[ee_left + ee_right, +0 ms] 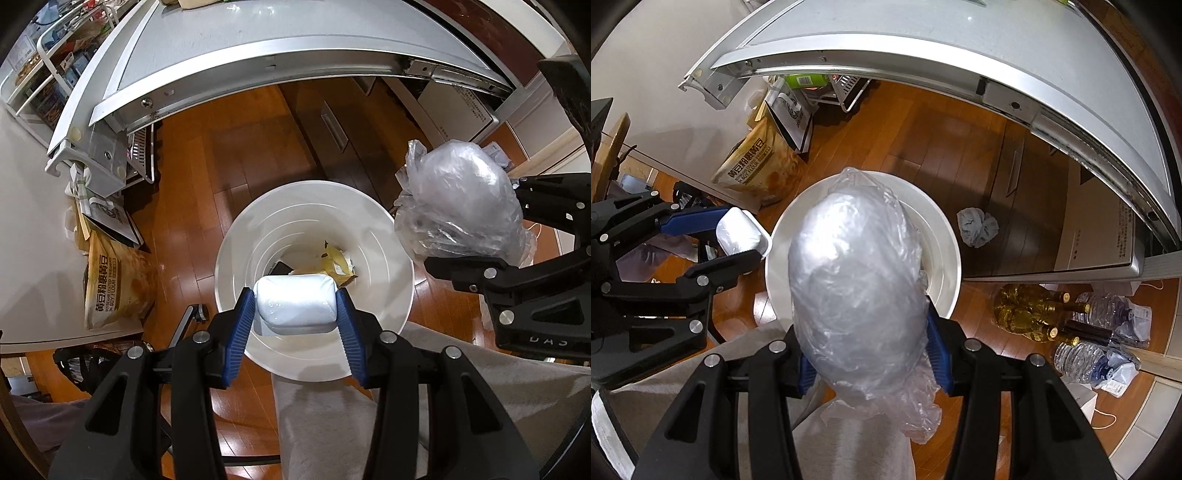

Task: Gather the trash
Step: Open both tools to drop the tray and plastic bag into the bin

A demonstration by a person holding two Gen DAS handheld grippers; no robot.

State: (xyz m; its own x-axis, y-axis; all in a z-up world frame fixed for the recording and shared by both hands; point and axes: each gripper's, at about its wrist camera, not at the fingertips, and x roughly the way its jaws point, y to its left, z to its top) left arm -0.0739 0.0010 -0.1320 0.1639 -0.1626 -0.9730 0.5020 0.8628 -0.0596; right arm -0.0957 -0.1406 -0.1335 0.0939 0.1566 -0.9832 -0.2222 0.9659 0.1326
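A white trash bin stands on the wooden floor below both grippers, with yellow wrappers at its bottom. My left gripper is shut on a white plastic-wrapped packet and holds it above the bin's near side. It also shows in the right wrist view at the bin's left rim. My right gripper is shut on a crumpled clear plastic bag held over the bin. In the left wrist view the bag hangs at the bin's right.
A grey table edge curves overhead. A yellow soy-flour bag leans on the white wall at left. A grey crumpled cloth lies on the floor right of the bin. Glass bottles and plastic water bottles lie at right.
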